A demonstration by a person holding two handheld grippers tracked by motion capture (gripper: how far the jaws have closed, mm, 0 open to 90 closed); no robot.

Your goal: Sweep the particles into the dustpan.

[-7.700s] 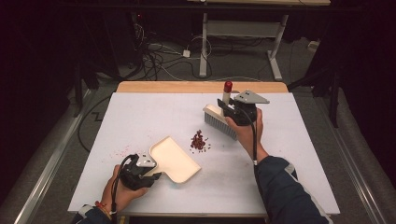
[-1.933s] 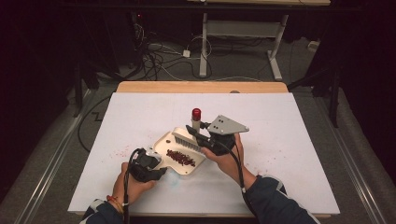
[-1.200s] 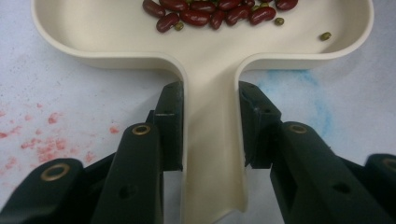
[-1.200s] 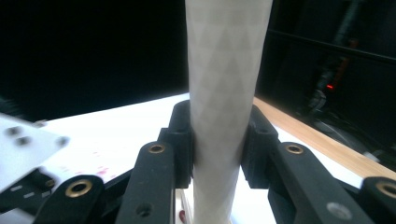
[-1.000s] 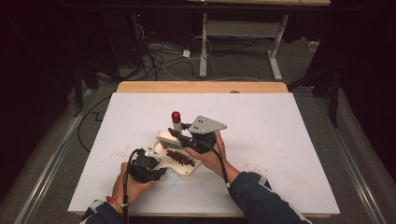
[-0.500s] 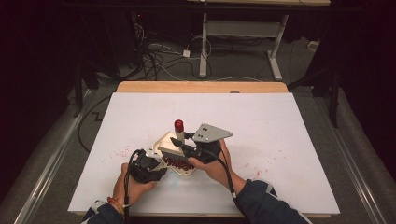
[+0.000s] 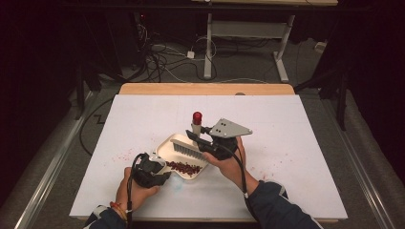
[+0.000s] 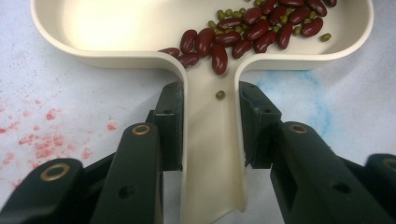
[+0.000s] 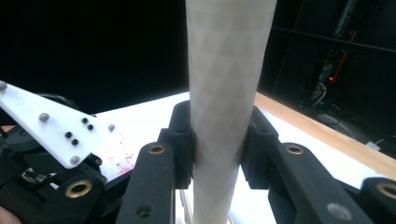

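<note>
A: Holding the dustpan [image 8: 140, 28] by its handle, the left hand-held gripper [image 8: 210, 126] has both jaws pressed on the handle's sides. The pan is near the front edge of the surface [image 7: 305, 124], left of the middle.

B: It looks like stiff, light plastic, I think. But the beans [image 8: 252, 28] inside are loose, so tilting will spill them.

A: And the brush [image 7: 188, 145]?

B: The right hand-held gripper [image 9: 217, 135] pinches its pale handle [image 9: 226, 70], which seems smooth and maybe slippery. The bristles hang just over the pan. Grip it at the middle of the handle, firmly.
</note>
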